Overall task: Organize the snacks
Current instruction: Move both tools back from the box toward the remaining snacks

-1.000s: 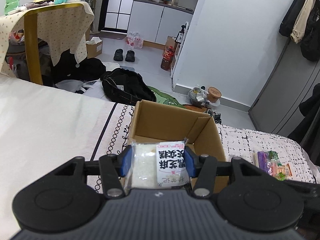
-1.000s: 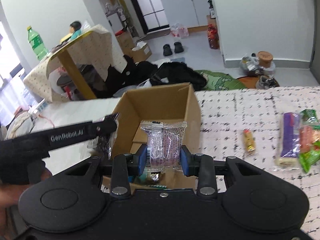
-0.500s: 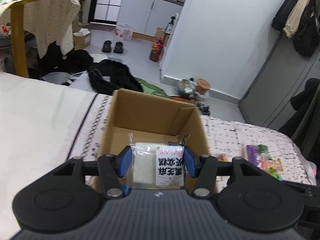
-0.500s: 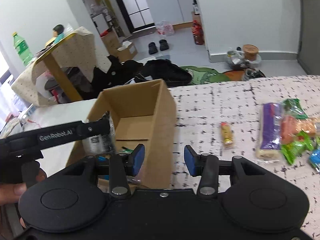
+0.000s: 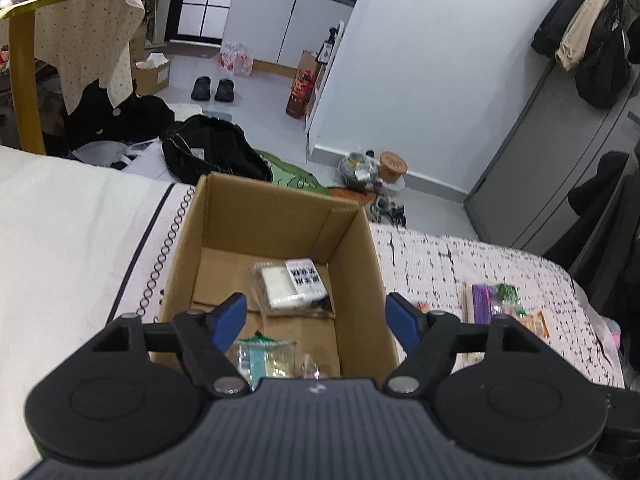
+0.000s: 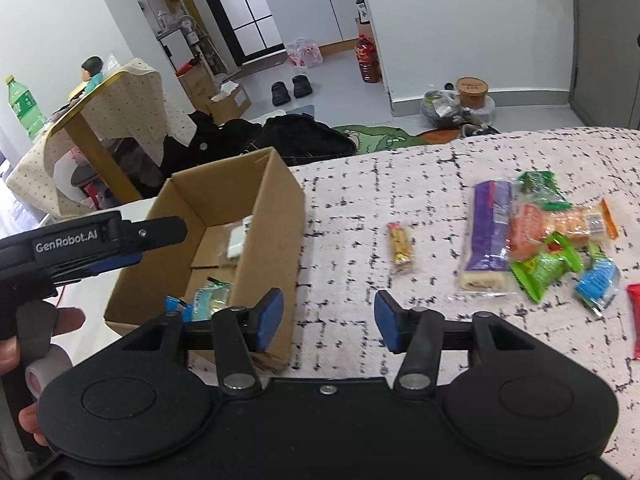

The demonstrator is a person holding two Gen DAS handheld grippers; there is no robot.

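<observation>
2 grippers, left gripper (image 5: 316, 318) and right gripper (image 6: 328, 320), gaping empty; clear-wrapped white snack (image 5: 290, 286) in cardboard box (image 5: 276, 216)

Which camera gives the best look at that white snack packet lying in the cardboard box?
The left wrist view: it looks straight down into the box at the whole packet. The right wrist view shows only a sliver behind the box wall.

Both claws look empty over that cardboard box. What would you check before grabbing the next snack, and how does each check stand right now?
1. Left gripper jaws open, empty: ok.
2. Right gripper jaws open, empty: ok.
3. White snack pack lies inside the cardboard box: ok.
4. Snacks remain outside on the cloth, such as the small yellow bar and the purple pack: ok.
5. Room left in the box: ok.
6. Which snack goes next: cannot tell.
</observation>
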